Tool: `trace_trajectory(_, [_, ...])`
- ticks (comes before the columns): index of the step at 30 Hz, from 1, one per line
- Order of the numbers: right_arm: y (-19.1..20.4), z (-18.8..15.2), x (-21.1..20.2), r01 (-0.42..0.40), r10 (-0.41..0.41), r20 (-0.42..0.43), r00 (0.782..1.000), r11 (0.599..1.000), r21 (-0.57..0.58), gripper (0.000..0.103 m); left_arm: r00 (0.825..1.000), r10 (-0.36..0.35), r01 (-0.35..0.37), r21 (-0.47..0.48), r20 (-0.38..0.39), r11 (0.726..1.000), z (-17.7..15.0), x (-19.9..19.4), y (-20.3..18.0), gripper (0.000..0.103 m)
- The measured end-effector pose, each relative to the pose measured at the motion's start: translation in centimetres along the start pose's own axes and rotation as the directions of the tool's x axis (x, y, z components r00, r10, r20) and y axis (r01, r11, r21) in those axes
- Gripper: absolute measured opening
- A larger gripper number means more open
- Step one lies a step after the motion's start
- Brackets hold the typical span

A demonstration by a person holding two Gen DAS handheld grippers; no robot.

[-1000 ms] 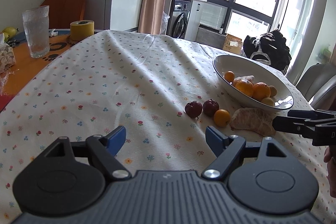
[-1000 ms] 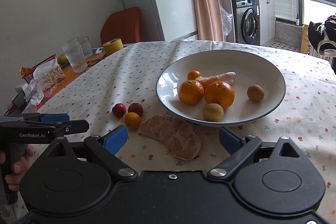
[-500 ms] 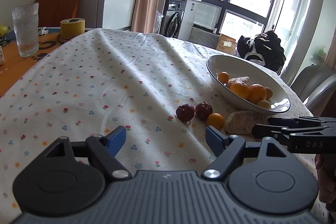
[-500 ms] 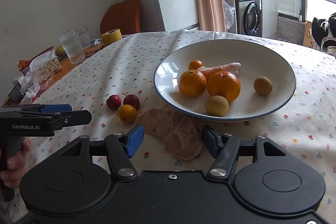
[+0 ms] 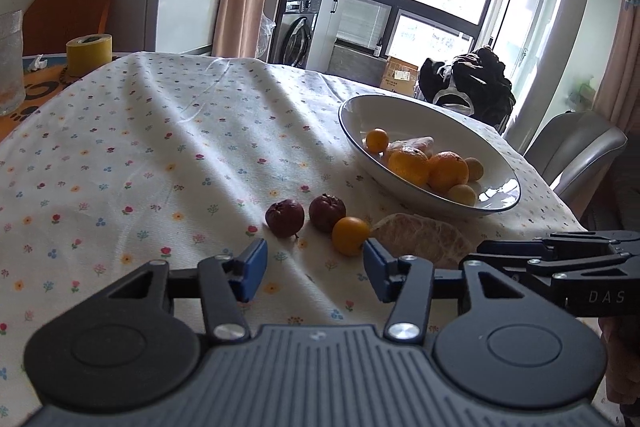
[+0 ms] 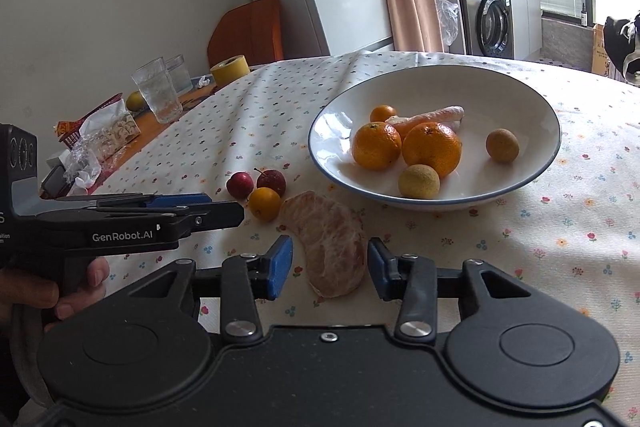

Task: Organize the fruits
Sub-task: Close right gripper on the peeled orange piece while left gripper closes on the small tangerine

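Now right gripper (image 6: pixel 330 269) part open, blue fingers either side of peeled citrus segment (image 6: pixel 330 241) on counter (image 6: pixel 560 247), contact unclear. Left gripper (image 5: pixel 314 269) open, empty, near small orange (image 5: pixel 350 235) and two red fruits (image 5: pixel 306 211). Bowl (image 6: pixel 532 99) holds more fruit.

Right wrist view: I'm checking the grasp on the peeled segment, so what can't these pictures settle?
- Peeled citrus segment: its near end is hidden by the right gripper body; contact with the pads is unclear.
- In the left wrist view, the left gripper covers the segment's near edge.
- Bowl: the oranges hide most of the pale long piece behind them.
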State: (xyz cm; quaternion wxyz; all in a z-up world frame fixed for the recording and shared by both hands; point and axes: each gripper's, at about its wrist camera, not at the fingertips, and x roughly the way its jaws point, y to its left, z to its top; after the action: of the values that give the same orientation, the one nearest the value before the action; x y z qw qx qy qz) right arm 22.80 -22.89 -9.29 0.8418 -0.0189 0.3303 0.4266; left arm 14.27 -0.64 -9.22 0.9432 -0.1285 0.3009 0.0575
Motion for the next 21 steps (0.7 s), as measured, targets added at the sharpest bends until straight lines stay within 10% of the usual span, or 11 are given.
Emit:
trace_trajectory(17, [-0.1, 0.6, 1.7, 0.009, -0.008, 0.008, 1.0, 0.999, -0.038, 0.05, 1.0, -0.011, 0.011, 0.017, -0.01, 1.0, 0.6, 3.0, -1.7, 0.042])
trace_trajectory(21, [0.4, 0.6, 2.1, 0.008, -0.008, -0.002, 1.0, 0.999, -0.046, 0.05, 0.999, -0.051, 0.051, 0.004, -0.014, 0.999, 0.7, 3.1, -1.6, 0.025])
